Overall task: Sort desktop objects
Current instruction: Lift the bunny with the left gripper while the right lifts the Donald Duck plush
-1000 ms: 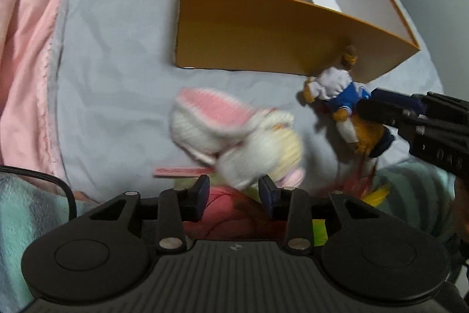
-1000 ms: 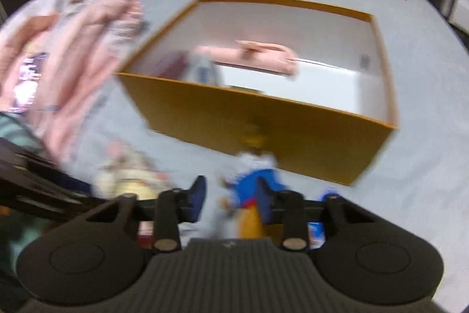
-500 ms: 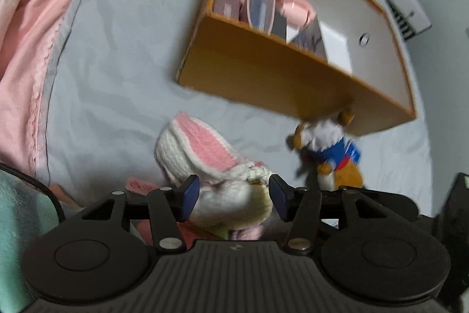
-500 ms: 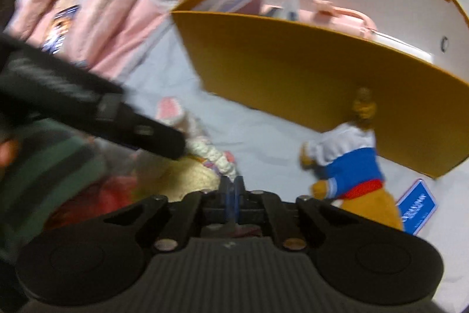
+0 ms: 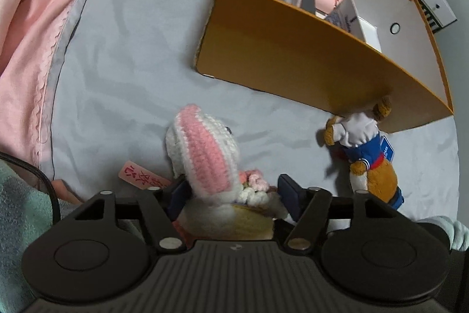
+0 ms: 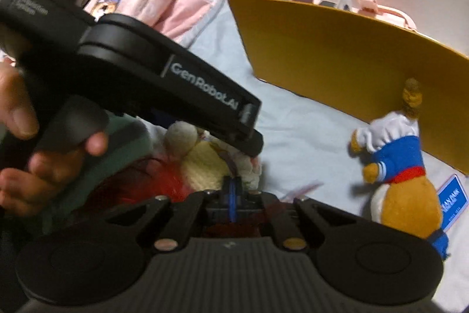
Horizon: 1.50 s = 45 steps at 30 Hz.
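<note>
Left tool (image 5: pixel 233 191) has just spread wide around the crocheted bunny (image 5: pixel 205 154); right tool (image 6: pixel 233 191) pinched closed.

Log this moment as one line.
left tool: open, astride white-and-pink crocheted rabbit | right tool: shut, empty | plush bear in blue: beside orange box

A: Our left wrist view looks steeply down along its fingers, close over the crocheted rabbit (image 5: pixel 205 154), with the orange box (image 5: pixel 307 60) farther ahead.

B: Our right wrist view sits low and faces obliquely down from the rabbit's other side; the left gripper (image 6: pixel 249 134) crosses it very near.

A: Both views share the box, the rabbit and the plush bear (image 5: pixel 363 148).
</note>
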Each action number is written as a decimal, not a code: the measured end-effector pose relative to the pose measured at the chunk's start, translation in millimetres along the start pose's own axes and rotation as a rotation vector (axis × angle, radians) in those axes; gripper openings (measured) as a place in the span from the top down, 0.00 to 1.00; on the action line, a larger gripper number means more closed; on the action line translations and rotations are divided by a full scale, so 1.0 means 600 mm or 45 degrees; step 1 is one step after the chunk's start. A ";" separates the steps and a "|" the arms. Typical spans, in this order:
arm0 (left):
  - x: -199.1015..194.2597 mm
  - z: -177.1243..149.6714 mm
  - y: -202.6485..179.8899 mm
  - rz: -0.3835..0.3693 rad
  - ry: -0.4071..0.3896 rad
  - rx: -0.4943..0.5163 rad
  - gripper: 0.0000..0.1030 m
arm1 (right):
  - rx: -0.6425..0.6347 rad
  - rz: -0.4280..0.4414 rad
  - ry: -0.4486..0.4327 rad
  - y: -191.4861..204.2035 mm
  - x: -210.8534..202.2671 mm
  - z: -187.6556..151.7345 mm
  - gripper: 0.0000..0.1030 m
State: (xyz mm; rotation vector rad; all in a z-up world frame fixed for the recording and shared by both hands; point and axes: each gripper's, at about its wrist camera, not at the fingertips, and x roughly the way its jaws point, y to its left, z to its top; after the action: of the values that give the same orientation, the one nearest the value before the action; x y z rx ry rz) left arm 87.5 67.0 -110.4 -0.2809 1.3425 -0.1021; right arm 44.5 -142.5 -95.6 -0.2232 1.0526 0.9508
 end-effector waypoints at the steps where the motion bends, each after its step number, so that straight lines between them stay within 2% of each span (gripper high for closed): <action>1: -0.003 -0.001 0.000 -0.006 -0.006 0.012 0.37 | 0.011 -0.004 0.003 -0.004 -0.002 -0.001 0.99; 6: -0.018 -0.005 0.000 -0.073 -0.045 0.041 0.56 | 0.043 -0.057 -0.045 -0.018 -0.048 -0.004 0.94; 8: -0.022 -0.007 -0.005 -0.093 -0.057 0.066 0.58 | 0.022 -0.138 -0.065 -0.023 -0.073 -0.005 0.92; 10: -0.025 -0.010 -0.014 -0.097 -0.074 0.103 0.59 | -0.043 -0.276 -0.038 -0.026 -0.090 -0.006 0.80; 12: -0.032 -0.014 -0.028 -0.133 -0.109 0.155 0.59 | -0.164 -0.457 0.029 -0.024 -0.092 -0.012 0.80; 14: -0.038 -0.014 -0.044 -0.176 -0.143 0.204 0.59 | -0.321 -0.611 0.087 -0.017 -0.086 -0.025 0.71; 15: -0.040 -0.014 -0.051 -0.191 -0.157 0.223 0.59 | -0.379 -0.652 0.105 -0.011 -0.079 -0.029 0.62; 18: -0.039 -0.010 -0.071 -0.186 -0.183 0.288 0.59 | -0.482 -0.681 0.153 0.002 -0.052 -0.031 0.61; 21: -0.023 -0.005 -0.077 -0.174 -0.149 0.303 0.59 | -0.550 -0.753 0.206 0.002 -0.028 -0.039 0.52; 23: -0.012 -0.003 -0.077 -0.152 -0.134 0.302 0.59 | -0.578 -0.785 0.231 -0.006 -0.016 -0.038 0.50; 28: 0.002 0.005 -0.076 -0.150 -0.128 0.292 0.58 | -0.570 -0.835 0.254 -0.028 0.003 -0.030 0.50; 34: -0.005 0.005 -0.070 -0.166 -0.124 0.293 0.59 | -0.455 -0.774 0.219 -0.049 -0.014 -0.019 0.57; 36: -0.020 0.000 -0.068 -0.194 -0.114 0.295 0.59 | -0.424 -0.733 0.181 -0.047 -0.042 -0.018 0.58; 39: -0.055 -0.012 -0.077 -0.263 -0.135 0.329 0.59 | -0.301 -0.615 0.107 -0.044 -0.099 -0.013 0.59; 45: -0.147 -0.011 -0.121 -0.387 -0.277 0.434 0.59 | -0.091 -0.510 -0.115 -0.048 -0.230 0.018 0.59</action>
State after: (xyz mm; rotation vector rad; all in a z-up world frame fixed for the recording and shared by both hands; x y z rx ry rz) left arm 67.8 16.6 -9.6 -0.1986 1.0383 -0.5356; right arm 51.4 -230.6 14.8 -0.4289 0.8504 0.6299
